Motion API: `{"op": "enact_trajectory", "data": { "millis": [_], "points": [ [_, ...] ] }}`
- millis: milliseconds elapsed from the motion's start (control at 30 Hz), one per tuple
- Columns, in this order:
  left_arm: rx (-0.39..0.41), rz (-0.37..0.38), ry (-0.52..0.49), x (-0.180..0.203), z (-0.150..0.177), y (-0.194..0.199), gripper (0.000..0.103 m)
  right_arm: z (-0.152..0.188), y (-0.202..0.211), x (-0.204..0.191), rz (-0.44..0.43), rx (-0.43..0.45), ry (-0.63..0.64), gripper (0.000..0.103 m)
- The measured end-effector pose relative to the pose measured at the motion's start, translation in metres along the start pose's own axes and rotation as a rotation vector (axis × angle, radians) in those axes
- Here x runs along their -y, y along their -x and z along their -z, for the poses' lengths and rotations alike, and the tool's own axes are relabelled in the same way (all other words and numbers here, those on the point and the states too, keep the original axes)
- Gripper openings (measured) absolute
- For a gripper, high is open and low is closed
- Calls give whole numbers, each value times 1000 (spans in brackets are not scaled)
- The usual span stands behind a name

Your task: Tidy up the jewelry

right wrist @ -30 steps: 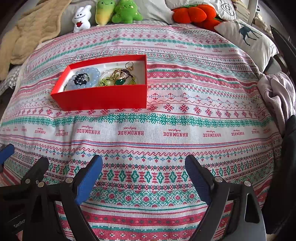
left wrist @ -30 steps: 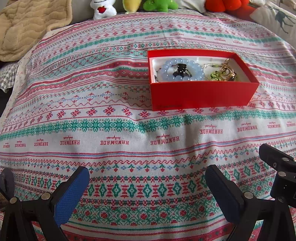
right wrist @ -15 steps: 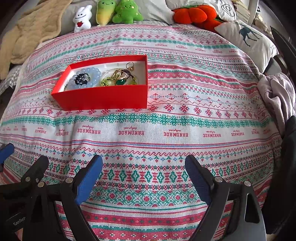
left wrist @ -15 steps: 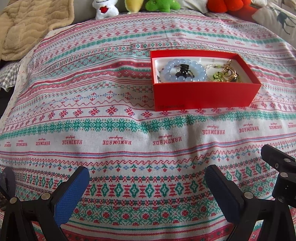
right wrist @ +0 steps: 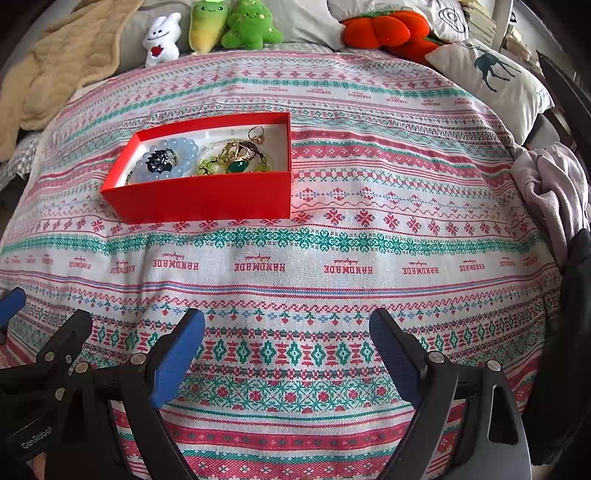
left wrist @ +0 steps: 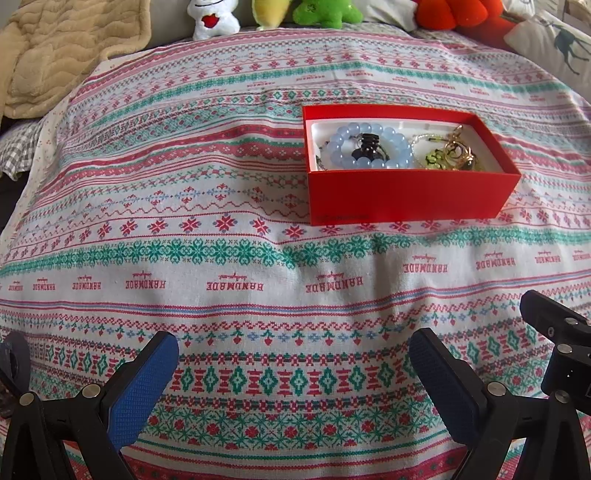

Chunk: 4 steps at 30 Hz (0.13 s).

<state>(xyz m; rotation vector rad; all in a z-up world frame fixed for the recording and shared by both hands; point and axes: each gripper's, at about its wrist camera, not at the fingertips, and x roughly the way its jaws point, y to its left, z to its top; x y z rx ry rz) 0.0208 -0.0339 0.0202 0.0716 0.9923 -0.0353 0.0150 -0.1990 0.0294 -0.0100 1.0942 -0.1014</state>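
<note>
An open red box rests on the patterned bedspread. Inside lie a pale blue bead bracelet around a dark piece, and gold and green jewelry at the other end. My left gripper hovers open over the cloth, near of the box and to its left, nothing between its blue pads. My right gripper is open too, near of the box and to its right. The left gripper's black frame shows at the lower left of the right wrist view.
Plush toys and an orange plush cushion line the far edge. A beige blanket lies at the far left, a deer-print pillow and a heap of lilac cloth at the right.
In the left wrist view the box and toys have slid slightly right and down. The right wrist view is nearly unchanged. Both grippers stay open.
</note>
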Motion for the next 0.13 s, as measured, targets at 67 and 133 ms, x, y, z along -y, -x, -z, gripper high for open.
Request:
{"op": "enact_trajectory", "data": {
  "millis": [67,133],
  "points": [
    [6,-6,3,-1,0,0,103,0,0,0,3,3,1,92],
    [14,-4,-1,0,2,0,103,1,-1,0,4,4,-4,92]
  ]
}}
